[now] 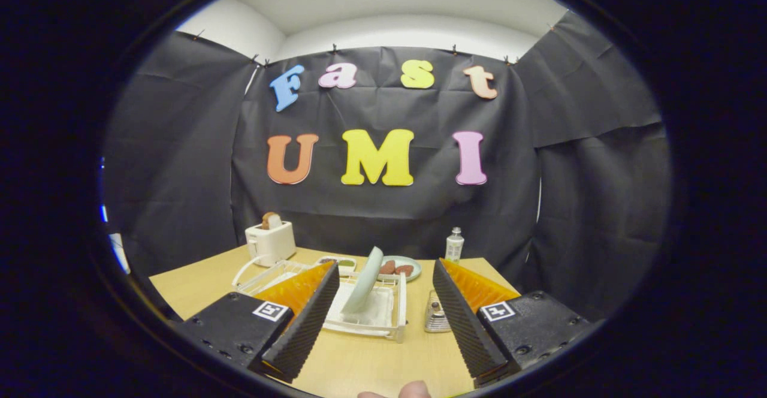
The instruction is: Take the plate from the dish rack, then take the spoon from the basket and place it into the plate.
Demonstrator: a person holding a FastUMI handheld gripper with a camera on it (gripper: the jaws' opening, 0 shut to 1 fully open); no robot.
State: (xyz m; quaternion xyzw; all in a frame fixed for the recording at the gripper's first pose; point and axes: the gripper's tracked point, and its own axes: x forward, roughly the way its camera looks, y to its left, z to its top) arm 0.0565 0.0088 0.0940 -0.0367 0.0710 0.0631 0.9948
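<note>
A pale green plate [367, 280] stands on edge in a white dish rack [392, 317] on the wooden table, just ahead of my fingers. Right of the rack sits a small metal mesh basket [436, 316]; the spoon inside it is too small to make out. My gripper [383, 278] is open, its two fingers spread wide on either side of the rack and plate, touching nothing.
A white toaster [271, 241] with bread in it stands at the back left. Two plates of food [400, 268] and a small bottle [454, 245] sit behind the rack. The table [359, 365] has bare wood in front. A fingertip [413, 389] shows at the near edge.
</note>
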